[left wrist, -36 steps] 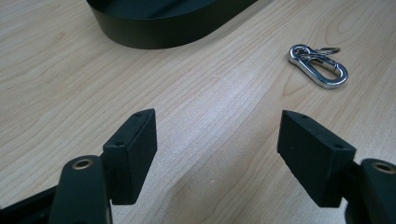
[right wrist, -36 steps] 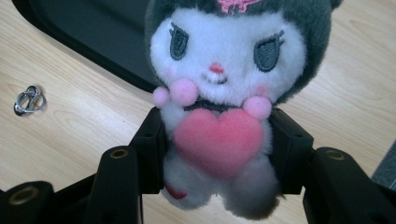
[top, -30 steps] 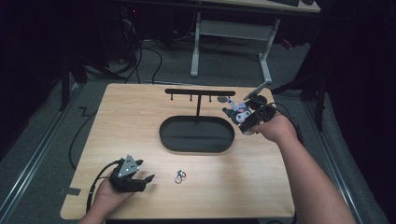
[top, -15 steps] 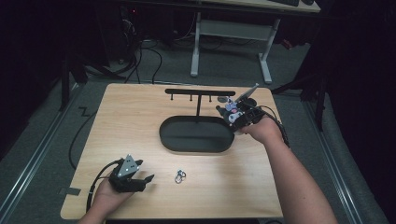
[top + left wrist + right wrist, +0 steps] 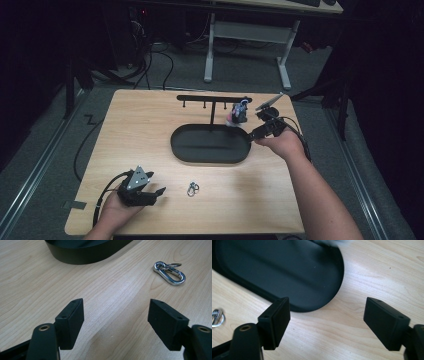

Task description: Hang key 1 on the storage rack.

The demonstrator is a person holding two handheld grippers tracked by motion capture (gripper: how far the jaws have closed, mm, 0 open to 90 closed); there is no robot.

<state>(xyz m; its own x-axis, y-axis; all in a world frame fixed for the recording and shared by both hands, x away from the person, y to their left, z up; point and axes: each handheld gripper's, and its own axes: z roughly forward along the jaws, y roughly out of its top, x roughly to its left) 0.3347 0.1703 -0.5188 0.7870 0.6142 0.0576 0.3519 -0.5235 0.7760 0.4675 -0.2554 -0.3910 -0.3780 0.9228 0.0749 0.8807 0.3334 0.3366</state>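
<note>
Wooden table (image 5: 150, 130) carries a black T-shaped hook stand (image 5: 212, 98) on an oval base tray (image 5: 210, 145). A small keychain charm (image 5: 239, 112) hangs off the stand's right end. Right gripper (image 5: 255, 134) sits at the tray's right edge, jaws just been opening, spread wide, nothing between them. Left gripper (image 5: 152, 192) rests near the front-left, jaws spread, empty. Silver carabiner clip (image 5: 193, 188) lies just right of it.

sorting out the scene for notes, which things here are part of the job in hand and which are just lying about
Part of the job:
- key rack with hooks on its black oval base
- small charm hanging at the rack's right end
- right gripper, jaws just opened, nothing between them

Lying about:
- silver carabiner clip on the wooden table
- left gripper, open, resting
</note>
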